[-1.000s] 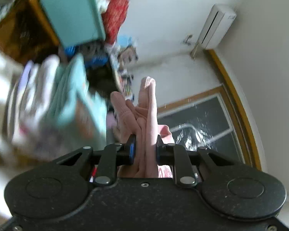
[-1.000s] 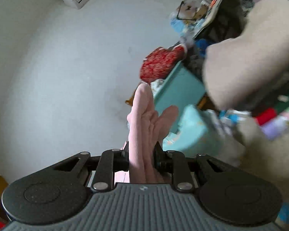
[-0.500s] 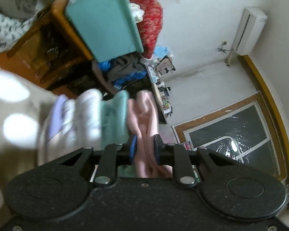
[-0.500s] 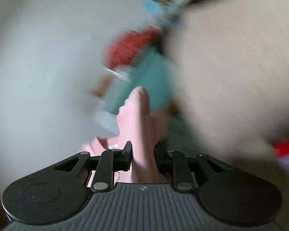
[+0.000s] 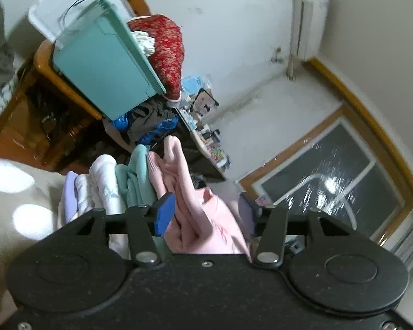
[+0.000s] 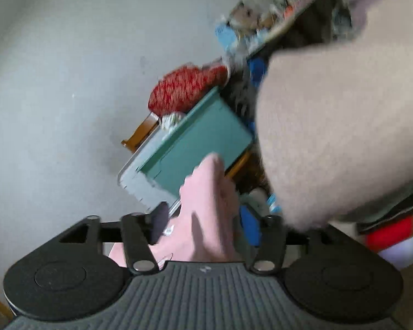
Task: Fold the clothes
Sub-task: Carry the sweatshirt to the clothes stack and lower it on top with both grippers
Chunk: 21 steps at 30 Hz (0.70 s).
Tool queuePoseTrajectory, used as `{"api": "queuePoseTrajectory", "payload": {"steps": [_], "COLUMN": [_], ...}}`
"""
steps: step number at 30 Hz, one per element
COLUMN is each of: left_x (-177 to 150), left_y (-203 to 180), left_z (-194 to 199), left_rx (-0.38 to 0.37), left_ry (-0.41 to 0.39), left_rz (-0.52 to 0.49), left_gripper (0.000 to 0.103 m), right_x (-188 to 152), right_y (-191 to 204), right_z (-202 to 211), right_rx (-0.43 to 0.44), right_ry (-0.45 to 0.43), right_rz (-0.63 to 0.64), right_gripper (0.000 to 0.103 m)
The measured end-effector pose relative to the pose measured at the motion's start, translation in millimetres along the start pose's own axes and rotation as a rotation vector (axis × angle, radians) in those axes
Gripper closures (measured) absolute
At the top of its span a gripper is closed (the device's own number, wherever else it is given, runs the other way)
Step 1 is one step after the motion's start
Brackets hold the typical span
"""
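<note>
Pink garment (image 5: 190,206), bunched in thick folds, stands between the jaws of the left gripper (image 5: 205,211). Jaws are opening; the blue pad on the picture-left side lies against or just beside the cloth, the far jaw stands clear of it. The cloth is no longer pinched.

Same pink garment (image 6: 206,206) also sits between the jaws of the right gripper (image 6: 205,224). Those jaws are opening too, with a gap on both sides of the cloth. This view is blurred, so I cannot tell if a pad brushes the fabric.

Landmark: the pink garment. In the left wrist view, a stack of folded clothes (image 5: 110,189) sits directly beside it, touching: a teal piece nearest, then white, then pale lilac. Past the stack, a beige spotted cover (image 5: 16,200). Above and beyond the garment, a teal plastic bin (image 5: 102,66) rests on a wooden stand (image 5: 66,88), with a red patterned cloth (image 5: 168,52) heaped against the bin. Well beyond the garment: white wall, an air conditioner (image 5: 307,24), and a dark window (image 5: 336,176) in a wooden frame.

In the right wrist view, the teal bin (image 6: 198,143) shows just behind the garment, and a large beige blurred mass (image 6: 341,126) fills the picture-right side; cannot tell what it is.
</note>
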State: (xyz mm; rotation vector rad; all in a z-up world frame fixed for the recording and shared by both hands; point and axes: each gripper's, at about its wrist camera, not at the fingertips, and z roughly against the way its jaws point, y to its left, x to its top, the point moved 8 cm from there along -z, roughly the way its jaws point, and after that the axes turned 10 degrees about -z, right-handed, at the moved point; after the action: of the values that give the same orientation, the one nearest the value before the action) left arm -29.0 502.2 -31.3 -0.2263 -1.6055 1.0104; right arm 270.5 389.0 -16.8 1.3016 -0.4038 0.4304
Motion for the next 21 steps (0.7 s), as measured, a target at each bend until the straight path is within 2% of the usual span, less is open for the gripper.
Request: {"api": "queuePoseTrajectory", "payload": {"steps": [4, 9, 11, 15, 17, 21], "left_x": [-8, -19, -22, -23, -24, -27], "left_y": [-22, -44, -53, -66, -79, -102], "left_z": [9, 17, 22, 35, 42, 57], "left_rx": [0.064, 0.185, 0.248, 0.398, 0.417, 0.399], "left_ry": [0.062, 0.150, 0.189, 0.208, 0.227, 0.249], "left_rz": [-0.121, -0.301, -0.366, -0.454, -0.536, -0.645], "left_gripper": [0.023, 0.002, 0.000, 0.000, 0.000, 0.000], "right_x": [-5, -32, -42, -51, -54, -62], "right_y": [16, 38, 46, 66, 74, 91], "right_z": [32, 67, 94, 107, 103, 112], "right_rx": [-0.074, -0.181, -0.236, -0.323, -0.362, -0.403], "right_ry": [-0.039, -0.024, -0.018, -0.001, -0.005, -0.010], "right_rz": [0.174, 0.311, 0.342, 0.382, 0.417, 0.462], "right_gripper": [0.036, 0.027, 0.023, 0.006, 0.001, 0.000]}}
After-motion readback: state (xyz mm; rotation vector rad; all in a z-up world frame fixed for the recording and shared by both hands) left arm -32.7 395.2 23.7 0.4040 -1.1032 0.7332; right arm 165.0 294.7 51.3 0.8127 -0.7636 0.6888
